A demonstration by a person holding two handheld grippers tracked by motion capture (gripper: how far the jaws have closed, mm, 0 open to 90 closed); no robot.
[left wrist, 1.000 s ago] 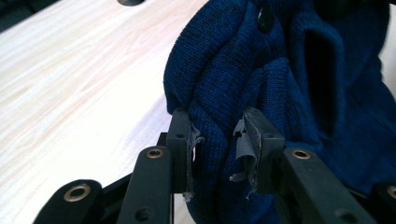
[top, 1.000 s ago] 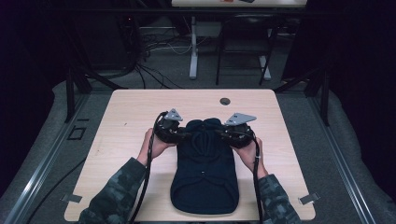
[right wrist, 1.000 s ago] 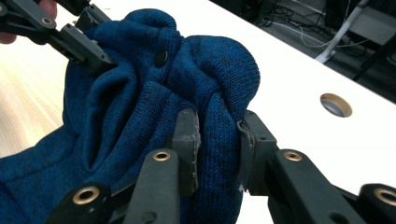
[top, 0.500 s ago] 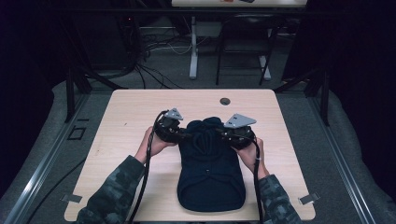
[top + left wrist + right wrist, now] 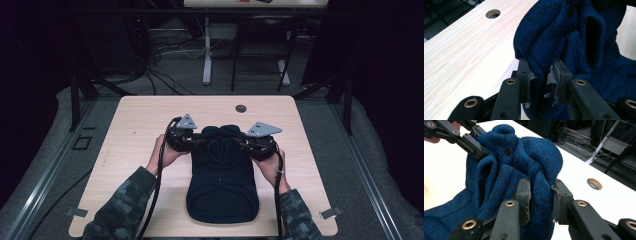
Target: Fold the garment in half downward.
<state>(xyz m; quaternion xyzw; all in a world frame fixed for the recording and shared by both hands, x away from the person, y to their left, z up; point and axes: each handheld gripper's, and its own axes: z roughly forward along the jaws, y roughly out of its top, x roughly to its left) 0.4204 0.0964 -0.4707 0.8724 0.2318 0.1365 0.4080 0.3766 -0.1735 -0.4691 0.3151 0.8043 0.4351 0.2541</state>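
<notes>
Claws are both pinching the sweater (image 5: 222,175) lying mid-counter (image 5: 140,125): left claw (image 5: 541,75) and right claw (image 5: 541,195) are each clamping a far-end fold. Uneven pulling is risking knit slipping from worn pads (image 5: 551,77).
</notes>
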